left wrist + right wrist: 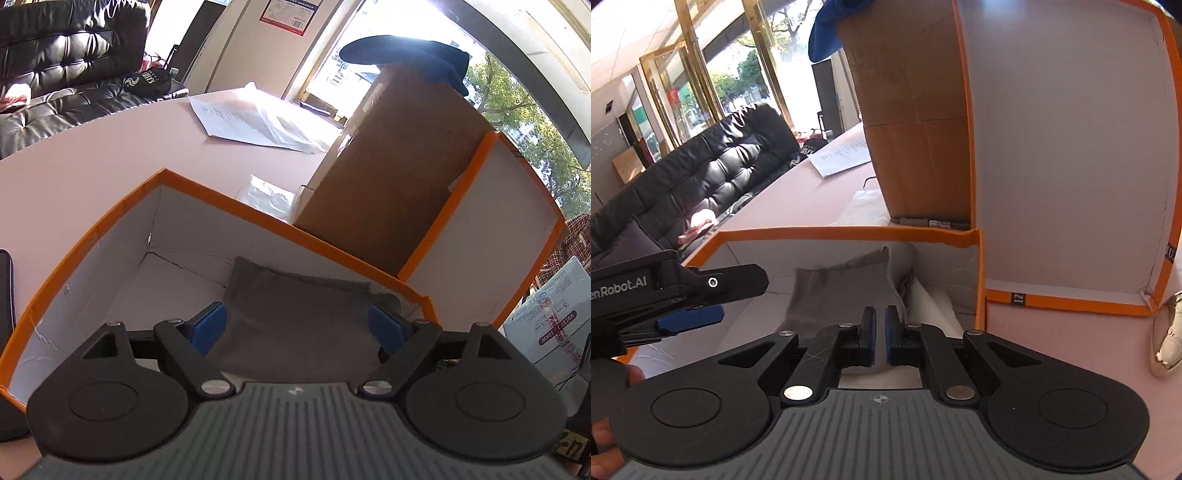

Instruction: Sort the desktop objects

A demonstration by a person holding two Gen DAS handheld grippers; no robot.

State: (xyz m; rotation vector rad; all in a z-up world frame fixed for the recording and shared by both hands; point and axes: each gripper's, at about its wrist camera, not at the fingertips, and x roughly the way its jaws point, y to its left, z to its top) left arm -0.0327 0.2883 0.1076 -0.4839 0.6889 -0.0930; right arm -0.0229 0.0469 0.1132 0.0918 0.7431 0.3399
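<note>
A: Two grippers over orange-rimmed box (110, 229). Left gripper (299, 325) spread wide, nothing between blue pads (208, 325). Seen from the side in right wrist view too, at box's left edge.

B: Noted. Right gripper (880, 330): nearly closed, thin gap only; contact with anything not resolvable.

A: Grey cloth (295, 306) lying flat on box floor, below both grippers. White paper wrap (931, 295) beside cloth, toward box's right wall.

B: Box lid (1071, 147) standing upright, propped against brown carton (399, 166). Dark blue fabric (406, 55) draped over carton top.

A: Pink table (92, 162) under everything. Printed sheets (251, 118) at far edge; black sofa (62, 55) beyond.
</note>
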